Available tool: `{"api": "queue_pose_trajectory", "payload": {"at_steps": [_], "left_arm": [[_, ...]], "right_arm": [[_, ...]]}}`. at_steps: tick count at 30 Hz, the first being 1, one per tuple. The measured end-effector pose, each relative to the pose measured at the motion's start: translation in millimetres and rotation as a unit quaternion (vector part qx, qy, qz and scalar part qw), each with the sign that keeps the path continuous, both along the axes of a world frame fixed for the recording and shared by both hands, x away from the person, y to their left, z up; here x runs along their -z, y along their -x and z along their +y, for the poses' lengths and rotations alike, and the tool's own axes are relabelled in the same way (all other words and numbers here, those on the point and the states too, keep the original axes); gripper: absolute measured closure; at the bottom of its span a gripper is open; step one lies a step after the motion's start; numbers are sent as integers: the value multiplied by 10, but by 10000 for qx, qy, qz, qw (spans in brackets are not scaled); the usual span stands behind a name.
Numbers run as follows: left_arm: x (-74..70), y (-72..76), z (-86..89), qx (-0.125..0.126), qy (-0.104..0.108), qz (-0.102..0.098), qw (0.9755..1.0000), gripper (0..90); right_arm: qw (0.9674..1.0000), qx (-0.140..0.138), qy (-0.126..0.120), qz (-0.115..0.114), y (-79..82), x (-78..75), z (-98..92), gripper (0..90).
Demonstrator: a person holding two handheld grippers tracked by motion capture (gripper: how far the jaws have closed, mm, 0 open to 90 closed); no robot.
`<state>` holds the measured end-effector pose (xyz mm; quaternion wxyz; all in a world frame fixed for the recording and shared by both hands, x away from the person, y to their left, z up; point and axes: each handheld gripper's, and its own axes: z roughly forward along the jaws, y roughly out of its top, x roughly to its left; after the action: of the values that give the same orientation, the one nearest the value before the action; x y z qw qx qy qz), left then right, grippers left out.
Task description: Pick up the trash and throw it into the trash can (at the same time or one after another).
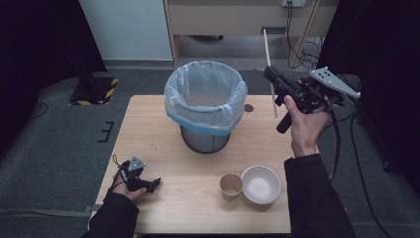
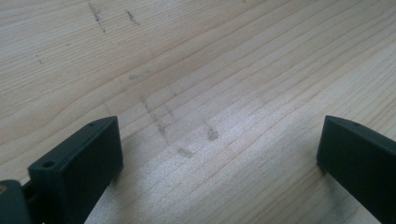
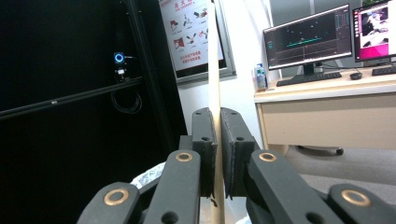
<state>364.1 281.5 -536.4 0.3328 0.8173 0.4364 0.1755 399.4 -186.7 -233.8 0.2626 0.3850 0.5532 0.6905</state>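
Dim room, dark edges – soft overhead light, mild blur

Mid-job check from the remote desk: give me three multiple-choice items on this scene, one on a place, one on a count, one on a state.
1. Where does the paper cup stand?
A. Inside the bin
B. On the table, left of the white bowl
C. On the floor

2. How many open containers stand on the table?
A. One
B. Five
C. Three

3. How is the right gripper?
A. Shut on the wooden stick
B. Wide open, with nothing in it
C. Lying on the table

Key: 1 B, the high view shows the cup beside the bowl near the front edge. 2 C, the lined bin, the cup and the bowl. 3 A, the right gripper view shows both pads pressed on the stick.
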Motion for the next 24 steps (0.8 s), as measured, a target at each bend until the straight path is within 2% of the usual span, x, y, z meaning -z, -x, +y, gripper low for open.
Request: {"api": "queue_pose_trajectory", "payload": {"at_steps": [7,16,24], "left_arm": [[0,0,0,-1,1,0,10000,0],[0,-2,-1,-2,2,1,10000,0],[0,-2,-1,-2,2,-2,10000,0]], "right_arm": [[10000,-61,-42,0,-92,-14,100,857],[9998,-153,-73,-143,-234,-150,254,856],[9997,-195,-57,-152,-377,-196,355,856]]}}
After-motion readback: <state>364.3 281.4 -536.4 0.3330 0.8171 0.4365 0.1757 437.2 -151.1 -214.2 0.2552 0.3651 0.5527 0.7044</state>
